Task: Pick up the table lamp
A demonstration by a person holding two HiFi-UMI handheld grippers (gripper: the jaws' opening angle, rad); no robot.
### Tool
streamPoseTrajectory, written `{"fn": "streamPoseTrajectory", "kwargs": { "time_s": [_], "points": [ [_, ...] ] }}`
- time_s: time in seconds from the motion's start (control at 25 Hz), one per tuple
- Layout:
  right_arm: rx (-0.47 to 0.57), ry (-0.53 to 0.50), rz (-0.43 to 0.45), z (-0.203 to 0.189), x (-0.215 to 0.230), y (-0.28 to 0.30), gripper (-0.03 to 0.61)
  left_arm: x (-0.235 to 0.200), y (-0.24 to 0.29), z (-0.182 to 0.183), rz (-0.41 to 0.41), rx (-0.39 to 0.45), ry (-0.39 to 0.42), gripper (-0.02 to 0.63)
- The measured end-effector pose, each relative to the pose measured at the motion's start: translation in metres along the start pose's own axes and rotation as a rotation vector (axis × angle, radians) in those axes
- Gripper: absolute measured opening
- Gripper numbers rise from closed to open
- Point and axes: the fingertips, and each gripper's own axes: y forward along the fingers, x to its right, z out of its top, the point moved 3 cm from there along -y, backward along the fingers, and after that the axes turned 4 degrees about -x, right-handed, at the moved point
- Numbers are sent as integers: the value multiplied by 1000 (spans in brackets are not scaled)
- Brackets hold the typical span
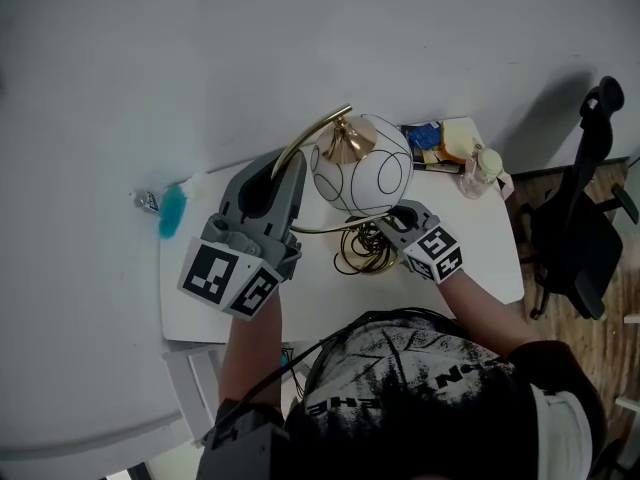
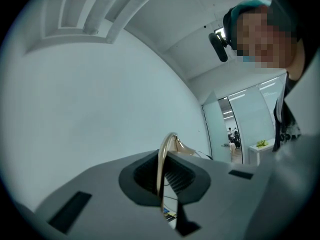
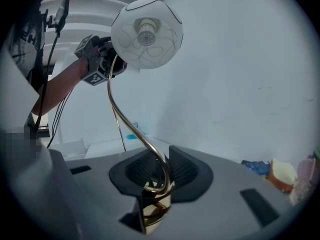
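Observation:
The table lamp has a white globe shade (image 1: 362, 178) with thin dark lines and a curved gold stem (image 1: 305, 133). It hangs above the white table (image 1: 480, 258). My left gripper (image 1: 290, 173) is shut on the upper arc of the stem (image 2: 162, 169), which runs between its jaws. My right gripper (image 1: 385, 223) is shut on the gold lower end of the stem (image 3: 156, 209), next to the coiled gold base (image 1: 362, 250). In the right gripper view the shade (image 3: 146, 33) stands high above the jaws, and the left gripper (image 3: 100, 59) holds the stem beside it.
Blue and yellow packets (image 1: 440, 143) and a small pink bottle (image 1: 483, 168) lie at the table's far right corner. A teal item (image 1: 172, 211) sits off the table's left edge. A black office chair (image 1: 580, 228) stands to the right. The wall is close behind.

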Motion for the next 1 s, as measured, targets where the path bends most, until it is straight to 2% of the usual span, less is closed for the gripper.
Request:
{"fn": "streamPoseTrajectory", "kwargs": {
  "time_s": [0.24,1.0],
  "points": [
    [4,-15,-7,-4,-15,0,94,1,-17,-2,6,7,3,17],
    [-10,-25,-10,-11,-17,3,86,0,-17,-8,17,-10,-10,17]
  ]
}}
